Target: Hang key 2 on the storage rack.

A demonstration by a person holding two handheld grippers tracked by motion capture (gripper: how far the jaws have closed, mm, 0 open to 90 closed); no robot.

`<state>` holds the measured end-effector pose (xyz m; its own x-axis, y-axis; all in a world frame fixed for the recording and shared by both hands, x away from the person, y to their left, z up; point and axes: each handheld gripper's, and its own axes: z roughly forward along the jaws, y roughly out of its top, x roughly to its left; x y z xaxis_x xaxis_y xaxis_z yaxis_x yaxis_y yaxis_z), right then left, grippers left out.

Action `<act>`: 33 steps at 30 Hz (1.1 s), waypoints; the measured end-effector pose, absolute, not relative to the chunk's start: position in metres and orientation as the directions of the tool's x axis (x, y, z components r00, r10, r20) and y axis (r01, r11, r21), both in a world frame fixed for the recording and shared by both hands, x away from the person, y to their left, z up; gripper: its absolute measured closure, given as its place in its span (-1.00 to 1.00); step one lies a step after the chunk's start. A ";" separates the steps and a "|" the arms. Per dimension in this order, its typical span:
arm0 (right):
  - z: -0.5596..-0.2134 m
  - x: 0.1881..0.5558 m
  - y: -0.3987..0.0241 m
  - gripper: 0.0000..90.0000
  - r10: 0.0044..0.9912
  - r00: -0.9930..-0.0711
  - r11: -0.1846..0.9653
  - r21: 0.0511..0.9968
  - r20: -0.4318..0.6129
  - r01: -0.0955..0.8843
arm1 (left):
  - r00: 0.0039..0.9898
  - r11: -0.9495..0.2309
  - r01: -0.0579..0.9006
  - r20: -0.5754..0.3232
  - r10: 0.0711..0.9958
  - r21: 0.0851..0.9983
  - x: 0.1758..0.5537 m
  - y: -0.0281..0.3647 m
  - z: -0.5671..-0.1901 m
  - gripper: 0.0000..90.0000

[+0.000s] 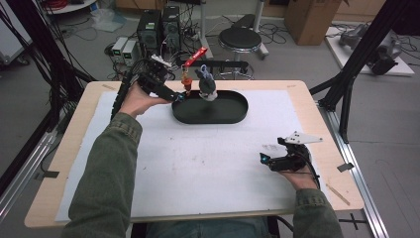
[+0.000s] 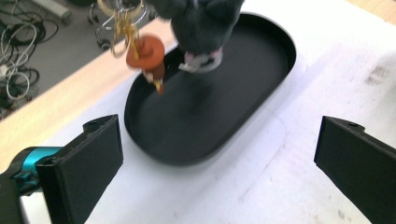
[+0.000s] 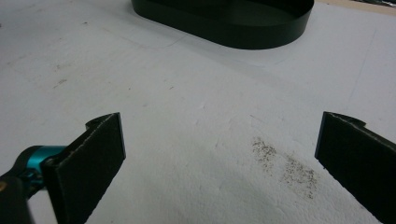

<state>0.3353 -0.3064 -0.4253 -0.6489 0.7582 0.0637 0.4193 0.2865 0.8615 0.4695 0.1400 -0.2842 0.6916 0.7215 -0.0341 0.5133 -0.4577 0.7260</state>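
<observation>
A black oval tray (image 1: pixel 233 110) lies at the far middle of the white mat (image 1: pixel 198 163). Over its left end hangs a key-ring bundle: a red strap (image 1: pixel 196 56) on top, an orange-red charm (image 1: pixel 186 83) and a grey plush toy (image 1: pixel 207 87) below. The left gripper view shows the charm (image 2: pixel 145 55) and the plush (image 2: pixel 201 28) blurred above the tray floor (image 2: pixel 233 93); whether they touch it is unclear. My left gripper (image 1: pixel 174 95) sits at the tray's left rim, jaws (image 2: pixel 219 163) wide open and empty. At the near right, my right gripper (image 1: pixel 266 159) rests on the mat, open (image 3: pixel 219 163).
A dark smudge (image 3: pixel 285 168) marks the mat ahead of the right gripper. Black frame posts (image 1: pixel 346 84) stand off the table's right and left sides. Behind the table are a round stool (image 1: pixel 240 38), computer boxes (image 1: pixel 158 27) and cables on the floor.
</observation>
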 end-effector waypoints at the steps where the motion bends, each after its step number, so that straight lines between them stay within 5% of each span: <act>1: -0.425 0.335 -0.306 -0.98 0.759 -0.648 0.286 0.862 0.063 0.418 | 0.689 -0.451 0.517 -0.041 0.723 0.727 0.468 0.142 -0.286 -0.96; 33: -0.424 0.335 -0.305 -0.98 0.766 -0.639 0.273 0.861 0.076 0.430 | 0.635 -0.387 0.561 -0.081 0.768 0.732 0.414 0.196 -0.340 -0.96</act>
<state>0.3347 -0.3049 -0.4238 -0.6385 0.7658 0.0760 0.4298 0.2729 0.8607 0.4141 0.1961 -0.3396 0.6349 0.7683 -0.0807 0.5609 -0.3867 0.7320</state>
